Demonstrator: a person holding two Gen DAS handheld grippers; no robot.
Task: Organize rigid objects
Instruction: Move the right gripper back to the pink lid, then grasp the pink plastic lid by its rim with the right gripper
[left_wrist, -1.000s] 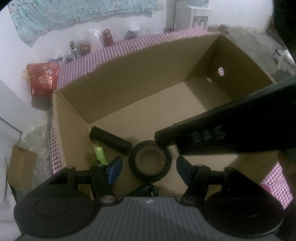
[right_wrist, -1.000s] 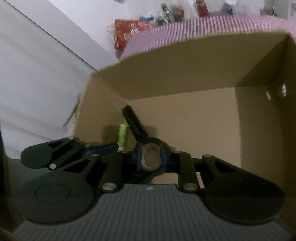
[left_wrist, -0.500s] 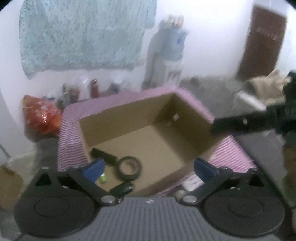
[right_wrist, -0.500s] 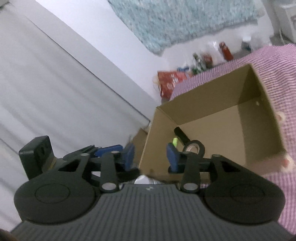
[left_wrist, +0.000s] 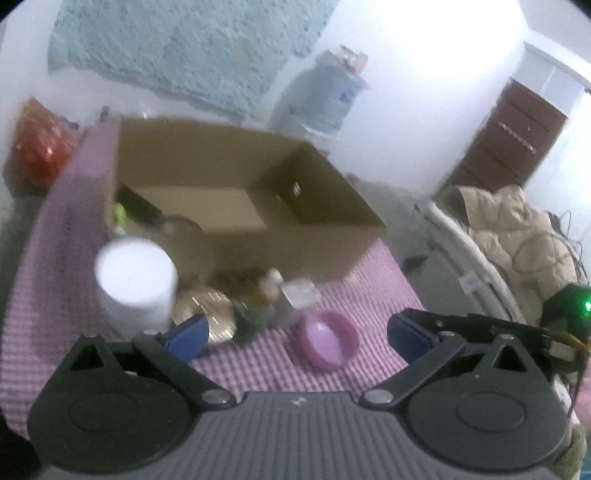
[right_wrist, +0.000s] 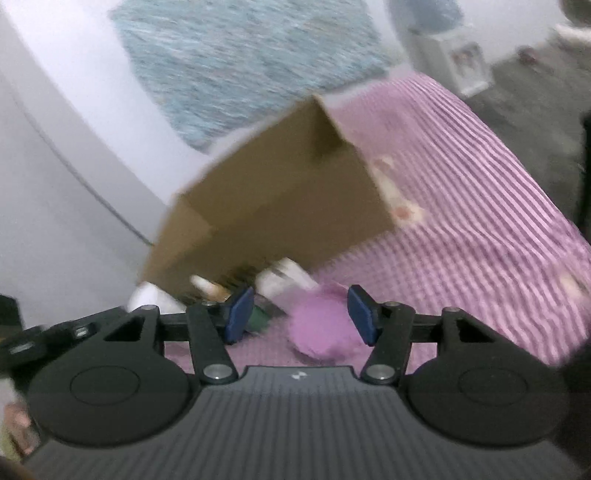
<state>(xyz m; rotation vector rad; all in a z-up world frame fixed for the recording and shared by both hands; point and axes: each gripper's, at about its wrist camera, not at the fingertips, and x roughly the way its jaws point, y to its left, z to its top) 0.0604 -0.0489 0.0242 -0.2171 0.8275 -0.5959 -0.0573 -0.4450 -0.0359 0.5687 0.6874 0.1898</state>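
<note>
An open cardboard box (left_wrist: 317, 236) stands on the pink checked cloth (left_wrist: 55, 258); a black cylinder (left_wrist: 138, 205) and a green item (left_wrist: 119, 214) lie at its left end. In front of it sit a white cup (left_wrist: 135, 280), a gold disc (left_wrist: 207, 310), a small bottle (left_wrist: 271, 284) and a purple bowl (left_wrist: 327, 343). My left gripper (left_wrist: 295, 334) is open wide and empty, above the bowl. My right gripper (right_wrist: 301, 314) has its jaws opening, with nothing gripped; the purple bowl (right_wrist: 325, 325) lies beyond it, the box (right_wrist: 280, 214) behind.
A red bag (left_wrist: 40, 151) sits at the far left of the table. A water dispenser (left_wrist: 321, 96) stands by the back wall, a brown door (left_wrist: 513, 136) to the right. A beige jacket (left_wrist: 517, 221) lies over a white frame on the right.
Both grippers pulled back out of the box, leaving the black tape roll inside. The left opened fully; the right let go of the roll and widened. Items in front of the box came into view.
</note>
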